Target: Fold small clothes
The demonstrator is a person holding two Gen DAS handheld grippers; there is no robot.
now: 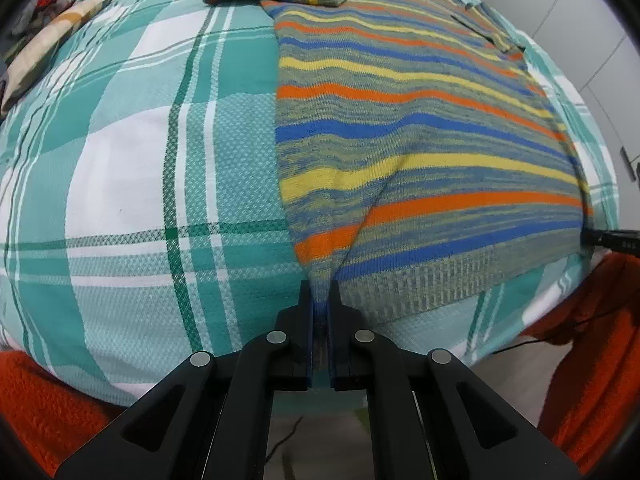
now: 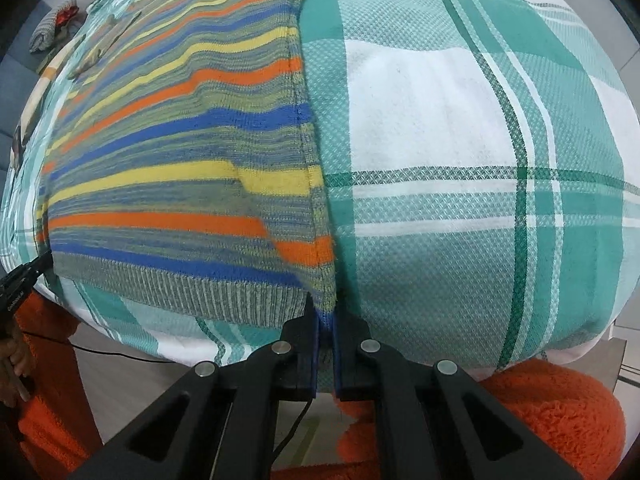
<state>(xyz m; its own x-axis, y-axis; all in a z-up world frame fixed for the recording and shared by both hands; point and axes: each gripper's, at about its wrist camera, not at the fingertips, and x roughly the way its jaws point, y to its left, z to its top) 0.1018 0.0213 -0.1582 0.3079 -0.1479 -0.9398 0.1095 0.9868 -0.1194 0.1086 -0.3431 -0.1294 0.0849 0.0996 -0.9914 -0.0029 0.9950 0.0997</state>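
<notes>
Two black two-finger grippers each pinch a near hem corner of the striped orange, blue and yellow knit sweater (image 1: pixel 420 128): left gripper (image 1: pixel 320 292), right gripper (image 2: pixel 326 308). The sweater lies flat on the teal plaid cloth (image 1: pixel 132 160). Likely next: lift both corners together and carry the hem toward the far collar.

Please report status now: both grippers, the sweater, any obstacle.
Left gripper shut on striped sweater hem corner. Right gripper shut on the other hem corner. Sweater flat on plaid cloth, one sleeve folded in. Nothing in the way.
</notes>
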